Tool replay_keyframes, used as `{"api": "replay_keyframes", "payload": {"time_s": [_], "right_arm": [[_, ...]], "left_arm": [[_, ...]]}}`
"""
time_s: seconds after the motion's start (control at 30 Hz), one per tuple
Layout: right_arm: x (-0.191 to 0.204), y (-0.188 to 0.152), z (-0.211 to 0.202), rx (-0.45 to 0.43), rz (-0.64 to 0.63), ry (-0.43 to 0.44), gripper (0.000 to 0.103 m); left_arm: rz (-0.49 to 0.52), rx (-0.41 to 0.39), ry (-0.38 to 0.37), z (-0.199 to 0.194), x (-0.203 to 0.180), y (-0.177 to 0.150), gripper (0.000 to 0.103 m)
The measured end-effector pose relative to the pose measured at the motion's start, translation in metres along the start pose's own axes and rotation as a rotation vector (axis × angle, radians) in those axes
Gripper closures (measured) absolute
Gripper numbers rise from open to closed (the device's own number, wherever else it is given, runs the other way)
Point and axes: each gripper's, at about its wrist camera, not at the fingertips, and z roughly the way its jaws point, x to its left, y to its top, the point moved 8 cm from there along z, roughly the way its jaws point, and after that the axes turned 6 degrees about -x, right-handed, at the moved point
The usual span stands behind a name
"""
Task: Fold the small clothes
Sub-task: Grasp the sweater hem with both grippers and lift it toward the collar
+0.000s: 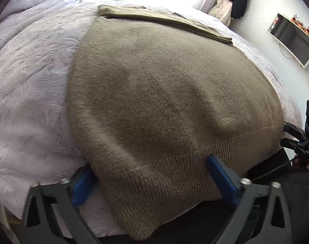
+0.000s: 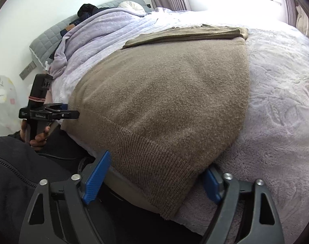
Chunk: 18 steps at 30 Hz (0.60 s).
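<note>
A brown knitted sweater (image 1: 164, 93) lies flat on the lilac fleece blanket (image 1: 32, 77), stretching away ahead of both tools, its sleeve folded across the far end. The left gripper (image 1: 152, 174) straddles one corner of the ribbed hem (image 1: 164, 187), jaws apart with the knit between them, pads not pressing. The right gripper (image 2: 156, 177) straddles the other corner likewise.

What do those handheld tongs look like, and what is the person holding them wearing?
Each set of tongs, the left tongs and the right tongs, has a black plastic frame with triangular cut-outs, silver bolt heads and two flat blue pads. Seen from the side, the left one has a black upright handle ringed by a red rubber band. A thin black cable trails off. The person wears a dark zipped jacket.
</note>
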Motion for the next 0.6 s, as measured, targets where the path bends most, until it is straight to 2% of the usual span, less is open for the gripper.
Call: {"api": "replay_keyframes", "payload": {"time_s": [0.03,0.07,0.1,0.17,0.23,0.3,0.4,0.47,0.5,0.6], "right_arm": [[-0.003,0.001,-0.002,-0.001,0.011,0.0,0.061],[-0.007,0.001,-0.002,0.006,0.041,0.017,0.09],[-0.011,0.0,-0.002,0.016,0.089,0.06,0.09],[-0.015,-0.002,0.0,0.01,0.116,0.084,0.09],[-0.016,-0.006,0.007,0.032,0.113,0.056,0.089],[-0.015,-0.008,0.011,0.051,0.123,0.077,0.082],[-0.015,-0.008,0.011,0.043,0.126,0.082,0.082],[-0.012,-0.008,0.011,0.036,0.117,0.071,0.084],[-0.011,-0.007,0.01,0.035,0.114,0.066,0.089],[-0.003,0.0,0.001,0.016,0.115,0.081,0.091]], "left_arm": [[-0.013,-0.009,0.003,-0.003,0.003,0.001,0.029],[-0.024,-0.017,-0.003,-0.006,0.005,0.001,0.051],[-0.044,-0.02,-0.024,-0.011,0.008,0.0,0.074],[-0.076,-0.005,-0.085,-0.013,0.009,-0.003,0.09],[-0.056,-0.01,-0.066,-0.009,0.006,-0.004,0.09],[-0.055,0.005,-0.061,-0.004,0.006,-0.003,0.088],[-0.096,0.01,-0.106,-0.002,0.011,-0.002,0.087],[-0.115,0.014,-0.119,-0.003,0.014,-0.002,0.088],[-0.11,0.012,-0.113,-0.005,0.015,-0.003,0.09],[-0.063,0.002,-0.075,-0.016,0.015,-0.004,0.092]]}}
